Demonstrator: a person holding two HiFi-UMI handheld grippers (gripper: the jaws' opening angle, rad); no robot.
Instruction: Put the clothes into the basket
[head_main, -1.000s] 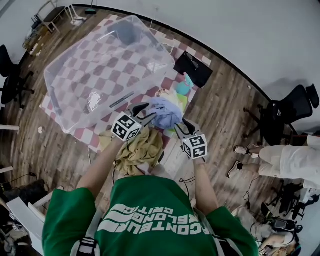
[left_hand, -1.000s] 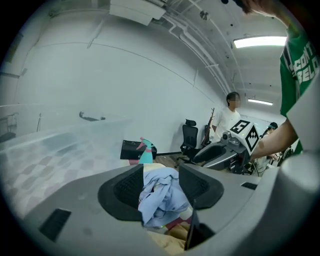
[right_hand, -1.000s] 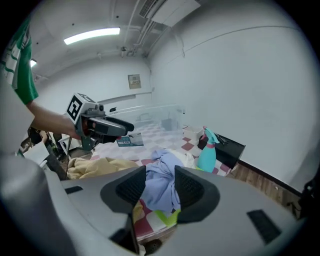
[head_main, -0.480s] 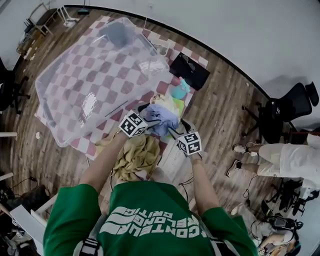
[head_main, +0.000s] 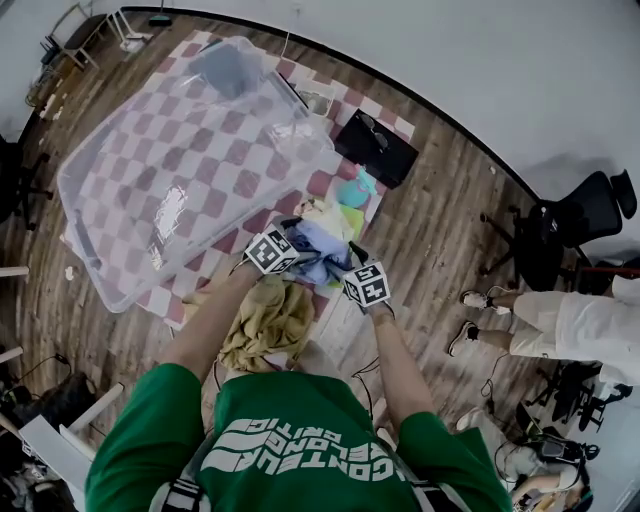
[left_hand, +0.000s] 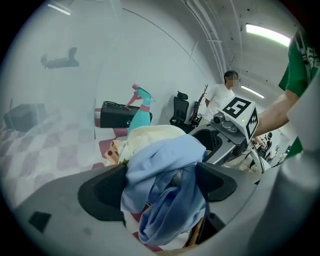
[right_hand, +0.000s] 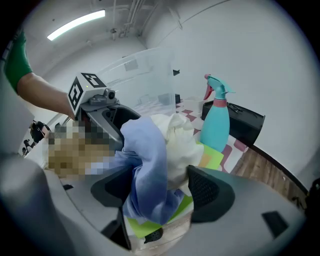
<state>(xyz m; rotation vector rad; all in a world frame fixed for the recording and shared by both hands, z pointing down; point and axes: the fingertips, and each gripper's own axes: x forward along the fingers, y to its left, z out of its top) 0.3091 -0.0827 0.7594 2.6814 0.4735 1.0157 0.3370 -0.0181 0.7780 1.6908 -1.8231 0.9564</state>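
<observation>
Since a second ago, both pairs of jaws have widened and the two grippers stand closer together. One clear basket (head_main: 170, 180) lies on one checked rug (head_main: 322, 182). Three garments lie outside it, near its edge: one tan garment (head_main: 268, 325), one blue garment (head_main: 318, 248) and one cream garment (left_hand: 150, 137). Left gripper (left_hand: 165, 187) and right gripper (right_hand: 162, 195): jaws wide and opening, with the blue garment bunched between each pair and draped against the cream garment. One black case (head_main: 377, 147) lies at the rug's far edge. One teal spray bottle (head_main: 357, 187) stands near it.
</observation>
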